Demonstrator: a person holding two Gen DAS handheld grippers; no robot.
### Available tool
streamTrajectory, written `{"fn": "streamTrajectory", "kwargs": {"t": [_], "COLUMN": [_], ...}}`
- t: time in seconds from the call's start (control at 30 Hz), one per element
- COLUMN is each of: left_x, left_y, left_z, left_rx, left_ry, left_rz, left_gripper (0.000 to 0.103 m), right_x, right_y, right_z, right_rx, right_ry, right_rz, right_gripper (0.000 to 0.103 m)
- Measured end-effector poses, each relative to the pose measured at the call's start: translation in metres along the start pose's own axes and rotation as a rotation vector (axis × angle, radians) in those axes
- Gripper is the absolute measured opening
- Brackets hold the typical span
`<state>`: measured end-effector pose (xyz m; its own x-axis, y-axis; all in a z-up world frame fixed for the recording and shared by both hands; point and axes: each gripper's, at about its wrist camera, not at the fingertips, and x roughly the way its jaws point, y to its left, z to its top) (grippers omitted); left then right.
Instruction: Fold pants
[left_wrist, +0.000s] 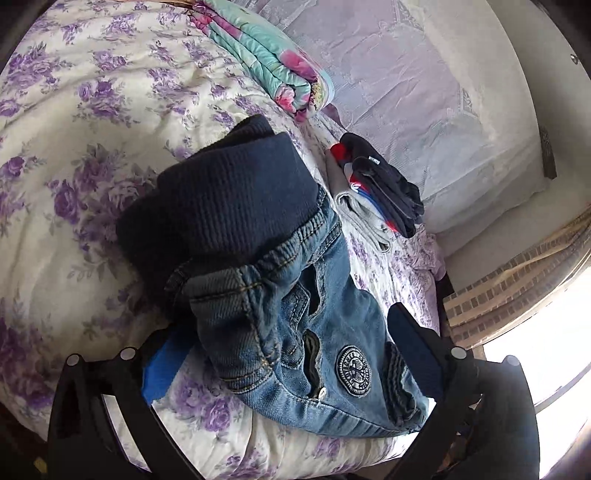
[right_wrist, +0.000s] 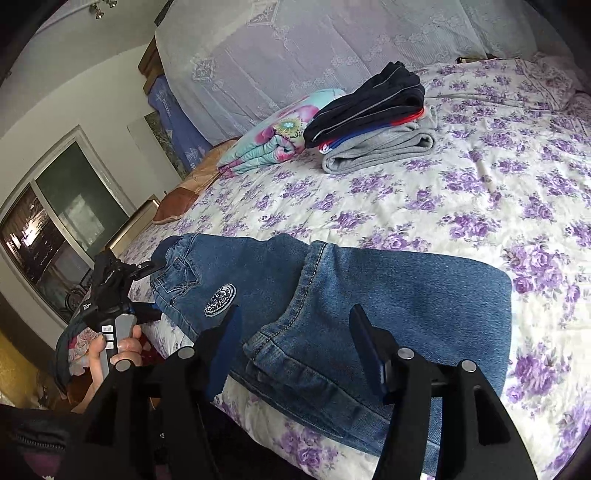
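Folding is midway: jeans (right_wrist: 332, 295) lie doubled on the bed (right_wrist: 480, 192). Left gripper (left_wrist: 291, 354) is spread around the waistband end, right gripper (right_wrist: 295, 350) spread over the leg hems; nothing is pinched. Next, hems likely must be pinched and carried to the waistband.

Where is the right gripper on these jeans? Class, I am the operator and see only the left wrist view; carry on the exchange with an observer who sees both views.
Observer: The right gripper is at the leg hems, jaws open, one finger on either side.
Operator: How do the legs lie?
Observer: The jeans are folded lengthwise, one leg over the other, flat on the bedspread.
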<state>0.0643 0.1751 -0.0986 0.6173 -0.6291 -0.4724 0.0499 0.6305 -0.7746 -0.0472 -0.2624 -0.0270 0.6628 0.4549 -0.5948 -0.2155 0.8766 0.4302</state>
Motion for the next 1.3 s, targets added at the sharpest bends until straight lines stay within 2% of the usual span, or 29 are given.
{"fn": "streamTrajectory", "kwargs": {"t": [0.03,0.07,0.1,0.13,0.2,0.23,0.3,0.37,0.43,0.47,0.5,0.53,0.6,0.67,0.73,0.77,0.8,0.83,0.97,1.07,1.13,1.17,1.2,1.23,1.27,1.3], "left_x": [-0.003,-0.007,-0.008,-0.011,-0.017,-0.02,-0.021,-0.018,-0.011,-0.009,-0.007,-0.008,-0.005,0.001,0.005,0.006,0.004,0.0,0.002,0.02,0.022,0.022,0.019,0.016,0.012,0.008], "left_y": [0.001,0.001,-0.001,-0.003,-0.01,-0.015,-0.027,-0.028,-0.007,0.007,0.017,0.019,0.01,-0.004,-0.01,-0.012,-0.016,-0.017,-0.008,-0.003,-0.002,-0.003,-0.006,-0.013,-0.02,-0.032], "left_z": [-0.001,-0.004,-0.006,-0.007,-0.008,-0.008,-0.007,-0.003,0.004,0.006,0.007,0.008,0.008,0.005,-0.006,-0.011,-0.016,-0.02,-0.009,0.013,0.022,0.022,0.022,0.021,0.02,0.016], "left_rx": [0.0,0.013,0.035,0.051,0.078,0.097,0.137,0.13,0.015,-0.052,-0.104,-0.119,-0.106,-0.099,-0.148,-0.144,-0.123,-0.113,-0.171,-0.184,-0.219,-0.223,-0.206,-0.159,-0.097,-0.02], "left_ry": [-0.018,-0.039,-0.052,-0.066,-0.094,-0.101,-0.105,-0.087,-0.048,-0.034,-0.027,-0.032,-0.028,-0.014,0.038,0.063,0.071,0.073,0.057,-0.006,-0.051,-0.054,-0.067,-0.078,-0.09,-0.107], "left_rz": [-0.016,-0.016,0.006,0.015,0.002,0.0,0.006,0.026,0.016,-0.01,-0.059,-0.076,-0.047,0.041,0.158,0.186,0.242,0.276,0.289,0.299,0.269,0.251,0.233,0.226,0.228,0.229], "left_gripper": [0.097,0.086,0.071,0.065,0.039,0.037,0.037,0.038,0.049,0.06,0.067,0.068,0.082,0.09,0.09,0.088,0.082,0.081,0.082,0.085,0.087,0.081,0.067,0.061,0.047,0.042], "right_x": [-0.005,-0.01,-0.015,-0.021,-0.033,-0.04,-0.053,-0.063,-0.071,-0.074,-0.077,-0.078,-0.076,-0.072,-0.07,-0.071,-0.073,-0.075,-0.077,-0.069,-0.067,-0.067,-0.069,-0.071,-0.074,-0.077], "right_y": [-0.002,-0.006,-0.009,-0.013,-0.023,-0.028,-0.038,-0.048,-0.056,-0.058,-0.06,-0.062,-0.062,-0.061,-0.058,-0.055,-0.052,-0.05,-0.049,-0.05,-0.048,-0.046,-0.044,-0.044,-0.045,-0.048], "right_z": [-0.001,-0.002,-0.002,-0.002,-0.002,-0.002,-0.003,-0.003,-0.005,-0.007,-0.009,-0.01,-0.012,-0.012,-0.011,-0.011,-0.012,-0.013,-0.014,-0.012,-0.012,-0.013,-0.014,-0.016,-0.018,-0.019], "right_rx": [0.007,0.012,0.018,0.025,0.04,0.048,0.069,0.092,0.116,0.124,0.129,0.133,0.135,0.134,0.126,0.116,0.103,0.091,0.07,0.08,0.085,0.078,0.068,0.058,0.053,0.055], "right_ry": [-0.012,-0.027,-0.04,-0.054,-0.086,-0.102,-0.132,-0.155,-0.176,-0.182,-0.187,-0.188,-0.176,-0.16,-0.152,-0.154,-0.161,-0.167,-0.173,-0.156,-0.155,-0.157,-0.161,-0.166,-0.174,-0.182], "right_rz": [-0.004,-0.008,-0.012,-0.021,-0.049,-0.062,-0.085,-0.102,-0.108,-0.109,-0.109,-0.108,-0.106,-0.105,-0.102,-0.102,-0.102,-0.104,-0.098,-0.084,-0.063,-0.063,-0.07,-0.078,-0.088,-0.099], "right_gripper": [0.06,0.06,0.06,0.06,0.06,0.06,0.06,0.06,0.06,0.06,0.06,0.06,0.06,0.06,0.06,0.06,0.06,0.06,0.06,0.06,0.06,0.06,0.06,0.06,0.06,0.06]}}
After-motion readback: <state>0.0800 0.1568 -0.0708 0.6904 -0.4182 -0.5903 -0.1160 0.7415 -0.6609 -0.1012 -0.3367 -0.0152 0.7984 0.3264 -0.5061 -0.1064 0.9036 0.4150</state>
